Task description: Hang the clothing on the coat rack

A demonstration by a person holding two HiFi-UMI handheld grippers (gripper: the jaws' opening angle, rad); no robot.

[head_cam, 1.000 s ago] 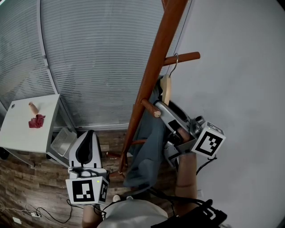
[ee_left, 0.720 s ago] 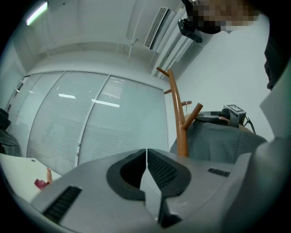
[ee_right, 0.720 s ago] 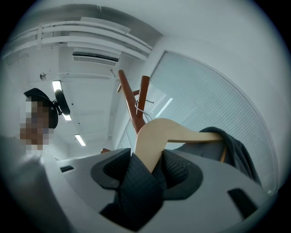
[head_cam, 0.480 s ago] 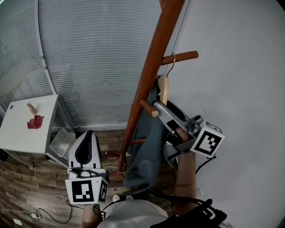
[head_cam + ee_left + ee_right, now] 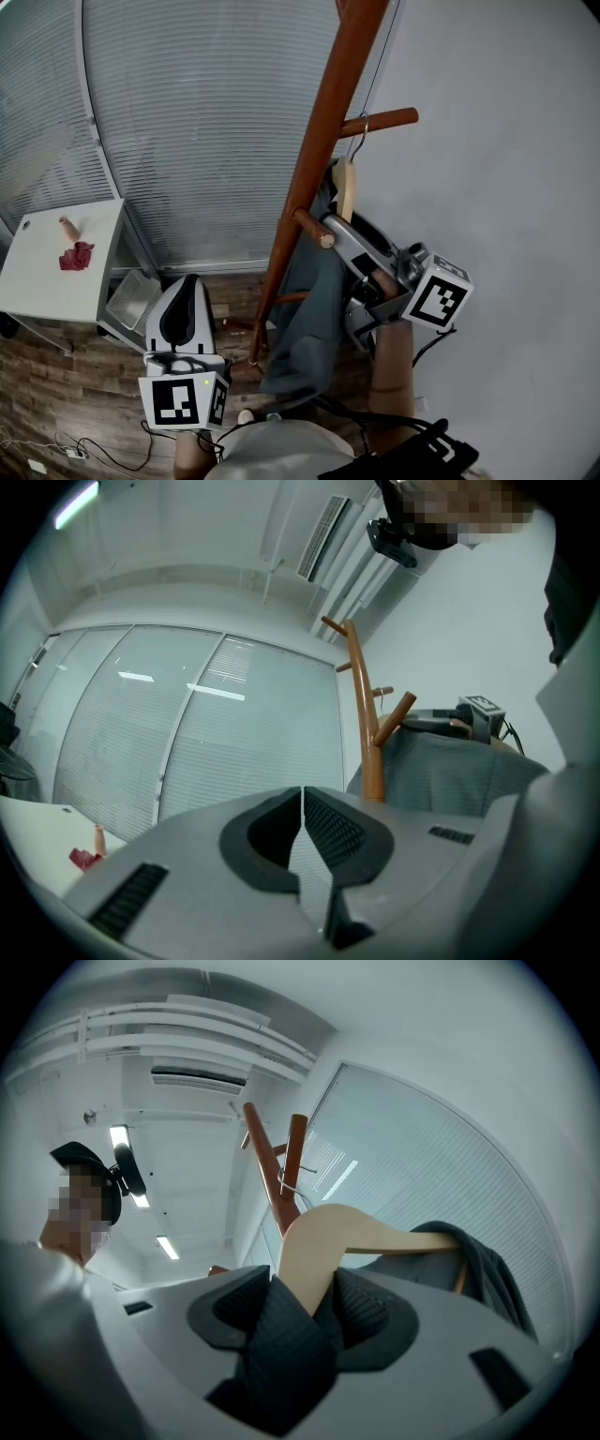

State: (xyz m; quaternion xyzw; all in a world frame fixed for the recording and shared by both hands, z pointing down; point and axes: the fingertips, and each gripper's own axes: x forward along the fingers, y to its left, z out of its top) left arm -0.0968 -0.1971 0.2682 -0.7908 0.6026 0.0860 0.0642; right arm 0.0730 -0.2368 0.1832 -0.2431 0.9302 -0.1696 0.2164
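One hanger [image 5: 349, 187] clamped in raised right tool [image 5: 335, 228] | left tool [image 5: 185, 283] low, closed

Bright, even indoor light from ceiling strips [image 5: 168, 1247]; sharp centres, fisheye-warped dark edges.

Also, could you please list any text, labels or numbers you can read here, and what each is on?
None: no words, labels or numbers can be read in any view.
The white marker cube on the left gripper and the one on the right gripper show only black square patterns, no letters.
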